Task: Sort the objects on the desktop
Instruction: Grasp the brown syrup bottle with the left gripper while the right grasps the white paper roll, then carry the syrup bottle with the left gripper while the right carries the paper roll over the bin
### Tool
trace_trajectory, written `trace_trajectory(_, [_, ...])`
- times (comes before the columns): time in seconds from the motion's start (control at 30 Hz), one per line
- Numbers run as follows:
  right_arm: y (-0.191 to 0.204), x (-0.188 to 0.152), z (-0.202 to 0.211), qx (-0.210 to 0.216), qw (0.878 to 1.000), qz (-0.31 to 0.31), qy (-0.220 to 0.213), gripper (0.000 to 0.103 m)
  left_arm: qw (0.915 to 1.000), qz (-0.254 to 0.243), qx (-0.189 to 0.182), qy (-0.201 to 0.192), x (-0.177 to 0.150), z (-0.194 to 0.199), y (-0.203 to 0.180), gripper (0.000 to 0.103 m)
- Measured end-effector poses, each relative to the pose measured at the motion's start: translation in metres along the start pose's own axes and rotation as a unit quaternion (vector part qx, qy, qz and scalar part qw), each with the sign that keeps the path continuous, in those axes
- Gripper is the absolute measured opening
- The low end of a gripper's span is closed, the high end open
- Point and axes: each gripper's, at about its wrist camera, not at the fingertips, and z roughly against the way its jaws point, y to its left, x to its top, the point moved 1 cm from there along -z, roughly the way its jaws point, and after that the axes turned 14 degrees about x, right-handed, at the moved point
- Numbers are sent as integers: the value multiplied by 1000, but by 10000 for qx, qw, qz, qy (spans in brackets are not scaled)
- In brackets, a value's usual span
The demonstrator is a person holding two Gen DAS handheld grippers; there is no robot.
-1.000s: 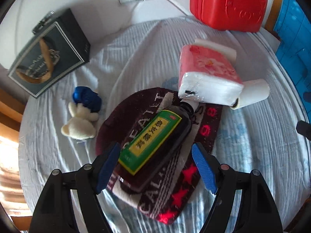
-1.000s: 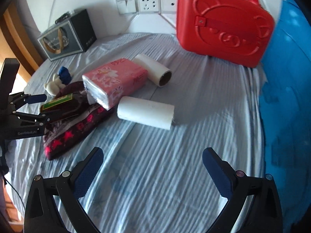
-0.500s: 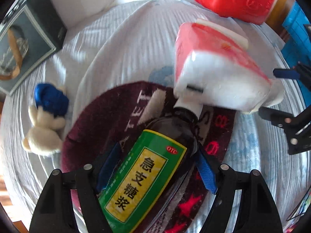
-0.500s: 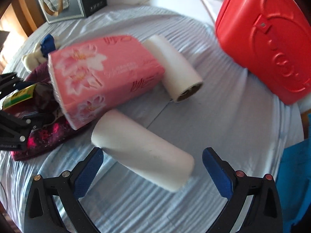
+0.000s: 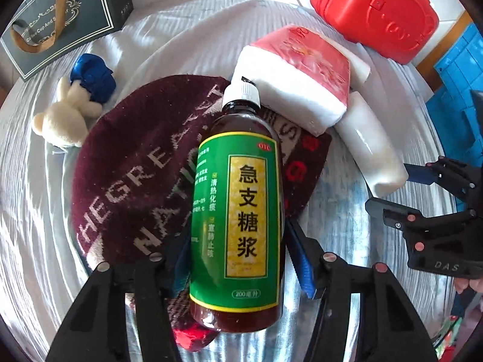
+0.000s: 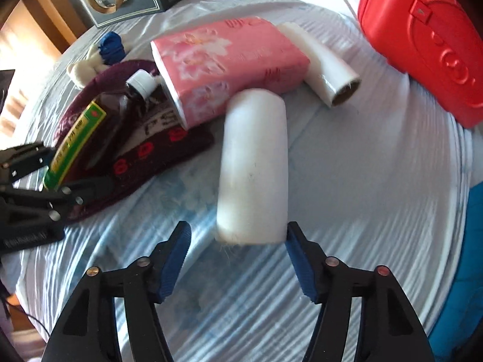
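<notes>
My left gripper [image 5: 238, 253] is shut on a brown syrup bottle [image 5: 238, 211] with a green and yellow label and a white cap, held over a maroon knit hat [image 5: 135, 163]. The bottle also shows in the right wrist view [image 6: 90, 129], tilted up off the hat [image 6: 169, 138]. My right gripper [image 6: 238, 253] is open, its blue pads on either side of the near end of a white paper roll [image 6: 253, 166] lying on the cloth. A pink tissue pack [image 6: 226, 66] lies just behind the roll.
A second roll [image 6: 329, 63] lies beside the tissue pack. A red plastic case [image 6: 422, 39] stands at the back right. A dark gift bag [image 5: 63, 15] stands at the back left. A small plush toy [image 5: 75, 105] with a blue part lies by the hat.
My left gripper closed on the syrup bottle and raised it off the hat. My right gripper moved in onto the near white roll and its jaws narrowed around it.
</notes>
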Motion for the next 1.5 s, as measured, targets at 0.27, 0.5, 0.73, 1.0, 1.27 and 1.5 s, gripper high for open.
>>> trace_trajectory(0.27, [-15,22,-2,-28,9986,-451,-257,47,9996,194,134,-125,7,3,0,52])
trace_trajectory(0.5, [-7,-5,11,208,9971,-554,-481,45,9987,213,249,-380,-10,19,0,51])
trace_trajectory(0.73, [31,-57,49,378,9950,-531,-762,45,9971,310,277,-643,-56,62,-8,51])
trace_trajectory(1.0, [89,-96,110,262,9906,-215,-1325,45,9892,523,288,-1341,-107,146,2,51])
trace_trajectory(1.27, [138,-143,209,-24,9707,-153,-2399,45,9694,415,360,-2392,-144,235,-5,51])
trace_trajectory(1.5, [148,-182,275,-441,9508,-431,-3037,45,9558,44,47,-2941,-163,282,-33,51])
